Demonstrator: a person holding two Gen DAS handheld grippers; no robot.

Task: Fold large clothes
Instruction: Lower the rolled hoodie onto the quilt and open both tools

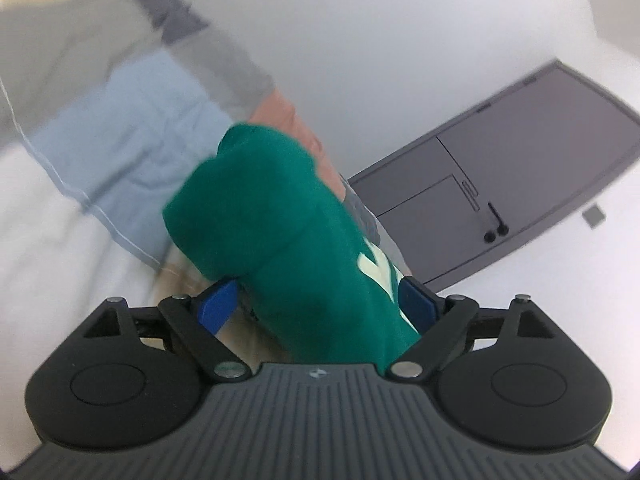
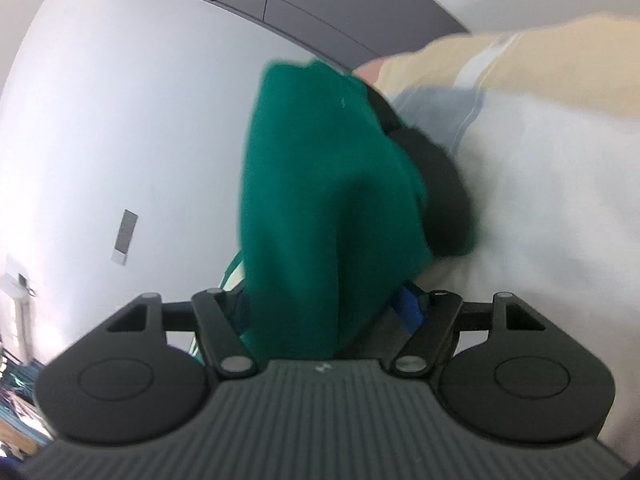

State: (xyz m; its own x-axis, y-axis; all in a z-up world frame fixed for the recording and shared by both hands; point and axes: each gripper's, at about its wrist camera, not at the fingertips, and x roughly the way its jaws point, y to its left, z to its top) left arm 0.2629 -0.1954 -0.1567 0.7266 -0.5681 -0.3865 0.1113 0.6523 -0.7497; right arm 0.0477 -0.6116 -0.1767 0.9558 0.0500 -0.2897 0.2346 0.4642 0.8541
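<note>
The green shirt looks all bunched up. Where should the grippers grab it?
Probably at the near end of the green shirt, coming straight forward. In both wrist views it is a thick roll running away from the camera, its near end already between the spread blue pads. Closing there should pinch every layer. The far end is bulkier and blurred.

Green garment (image 1: 276, 216): deep green knit, bunched into a thick, rounded bundle. Left wrist view: fills centre of frame, running from upper middle down to lower middle, pale lettering showing on its right edge. Right wrist view (image 2: 320, 200): stands upright in centre frame, soft folds, blurred; pale cords at its lower left.
</note>
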